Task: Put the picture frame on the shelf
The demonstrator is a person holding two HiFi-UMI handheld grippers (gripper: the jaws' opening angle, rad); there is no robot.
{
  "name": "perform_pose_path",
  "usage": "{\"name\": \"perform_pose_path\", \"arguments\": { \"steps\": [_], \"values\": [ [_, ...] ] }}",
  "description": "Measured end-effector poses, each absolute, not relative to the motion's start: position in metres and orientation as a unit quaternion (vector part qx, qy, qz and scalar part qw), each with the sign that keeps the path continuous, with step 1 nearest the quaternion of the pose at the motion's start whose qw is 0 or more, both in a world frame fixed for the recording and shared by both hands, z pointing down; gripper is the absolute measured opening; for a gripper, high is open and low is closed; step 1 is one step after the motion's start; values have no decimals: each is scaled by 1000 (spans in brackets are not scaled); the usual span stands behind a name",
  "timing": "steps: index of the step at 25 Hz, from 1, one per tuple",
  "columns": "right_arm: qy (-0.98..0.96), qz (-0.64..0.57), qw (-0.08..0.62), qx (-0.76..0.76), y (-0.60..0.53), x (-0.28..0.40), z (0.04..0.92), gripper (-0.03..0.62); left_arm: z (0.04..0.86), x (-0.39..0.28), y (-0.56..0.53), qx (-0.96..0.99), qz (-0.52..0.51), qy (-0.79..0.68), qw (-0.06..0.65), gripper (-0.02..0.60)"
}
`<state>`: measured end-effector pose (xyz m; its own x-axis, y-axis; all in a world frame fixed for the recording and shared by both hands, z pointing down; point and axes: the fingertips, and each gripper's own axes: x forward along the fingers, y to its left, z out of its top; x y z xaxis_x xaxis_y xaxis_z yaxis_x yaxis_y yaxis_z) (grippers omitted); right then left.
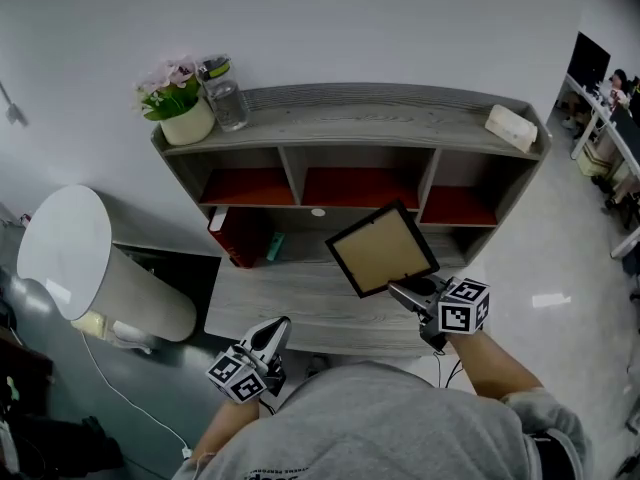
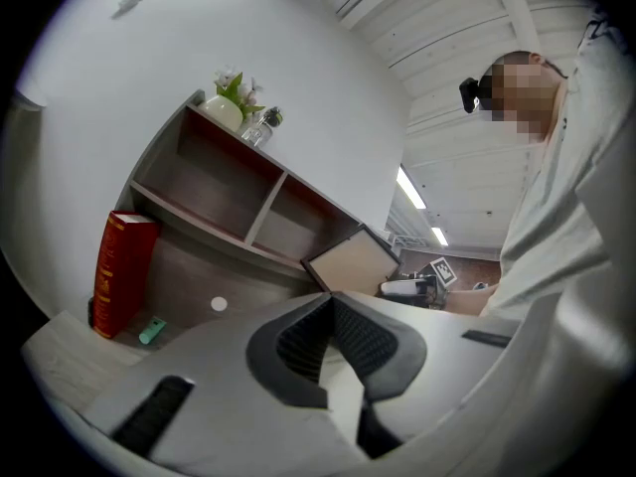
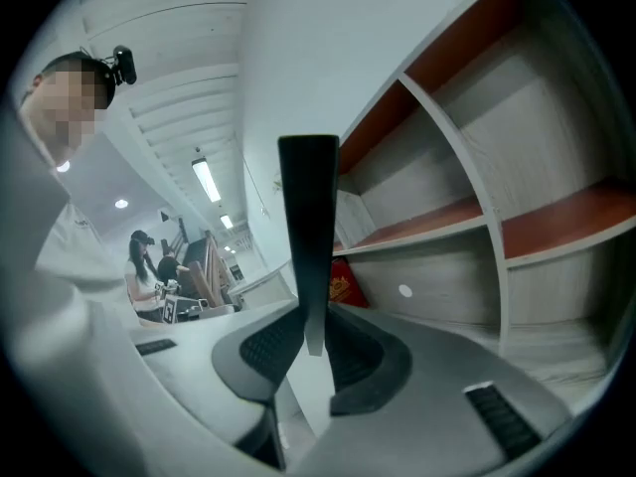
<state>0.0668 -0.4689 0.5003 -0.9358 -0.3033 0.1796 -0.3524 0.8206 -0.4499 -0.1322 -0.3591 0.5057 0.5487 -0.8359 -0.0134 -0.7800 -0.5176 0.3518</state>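
Right gripper (image 1: 398, 291), lower right of centre: jaws clamped on the lower edge of the picture frame (image 1: 382, 249). Frame is tilted, at picture centre, in front of the shelf (image 1: 350, 118). Left gripper (image 1: 279, 328), lower centre: jaws pressed together, nothing between. Pot (image 1: 190, 126) on shelf top, upper left, holds pink flowers (image 1: 170, 76). Glass jar (image 1: 228, 103) just beside it. Lower left bay holds 1 upright red book (image 1: 232, 236) and 1 small green item (image 1: 274, 247).

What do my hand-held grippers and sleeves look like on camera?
The left hand-held gripper and right hand-held gripper match: pale grey bodies tapering to two jaws lined with dark ribbed pads. Each carries a white cube printed with black square markers. The person wears a grey long-sleeved top, with the right sleeve bunched up above the wrist.
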Motion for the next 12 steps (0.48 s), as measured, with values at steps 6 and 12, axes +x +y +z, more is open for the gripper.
{"name": "perform_pose_path", "arguments": {
  "steps": [6, 12],
  "values": [
    [-932, 312, 7, 185, -495, 42, 504, 75, 503, -155, -411, 891, -79, -422, 149, 11],
    [-897, 391, -44, 200, -509, 19, 506, 75, 494, -174, -452, 909, -76, -382, 149, 11]
  ]
}}
